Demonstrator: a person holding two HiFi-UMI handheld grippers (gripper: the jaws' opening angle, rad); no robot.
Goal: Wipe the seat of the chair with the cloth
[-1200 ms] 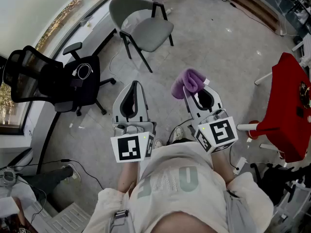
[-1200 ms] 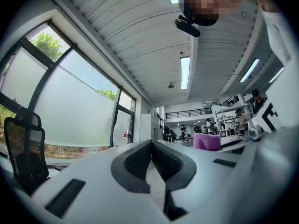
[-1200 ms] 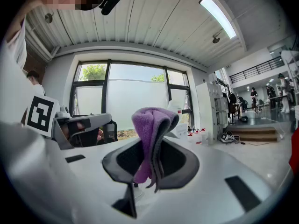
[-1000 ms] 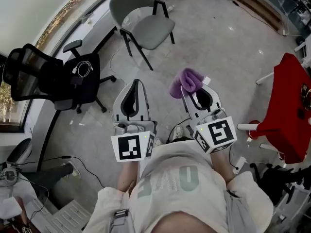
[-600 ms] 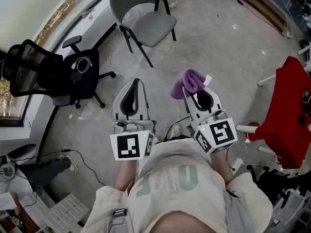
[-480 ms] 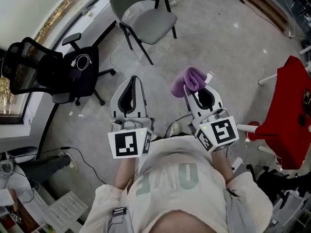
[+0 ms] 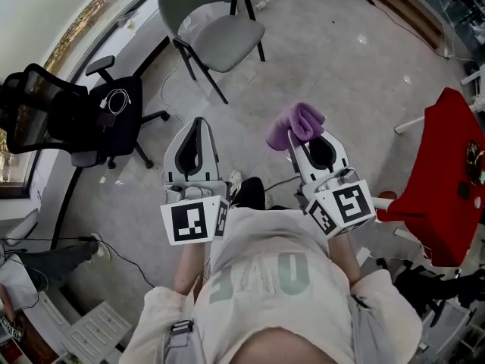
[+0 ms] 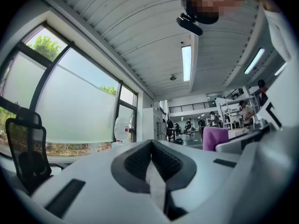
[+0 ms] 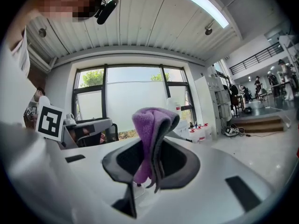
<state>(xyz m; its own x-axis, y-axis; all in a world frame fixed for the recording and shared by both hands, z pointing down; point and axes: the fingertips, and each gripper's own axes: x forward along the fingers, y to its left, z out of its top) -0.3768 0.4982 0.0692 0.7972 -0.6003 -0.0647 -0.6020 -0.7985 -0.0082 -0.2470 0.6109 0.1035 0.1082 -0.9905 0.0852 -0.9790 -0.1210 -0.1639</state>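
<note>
A grey chair with black legs stands on the floor ahead, its seat [image 7: 226,32] bare, in the head view's upper left. Both grippers are held up at waist height, well short of it. My right gripper [image 7: 301,131] is shut on a folded purple cloth [image 7: 296,123], which sticks out above the jaw tips. In the right gripper view the cloth [image 9: 150,122] is pinched between the dark pads of that gripper [image 9: 153,139]. My left gripper [image 7: 198,121] is shut with nothing in it. Its jaws meet in the left gripper view [image 8: 151,143], where the cloth [image 8: 215,137] shows at the right.
A black office chair [image 7: 79,120] with a white cable on its seat stands at the left by the window. A red-covered object [image 7: 449,173] fills the right side. A black cable [image 7: 125,256] runs over the grey floor at lower left, near someone's leg [image 7: 49,262].
The view has moved forward and shifted; the grey chair sits a little further left in it. A dark shoe now shows between the grippers. Both grippers keep their states, cloth still held.
</note>
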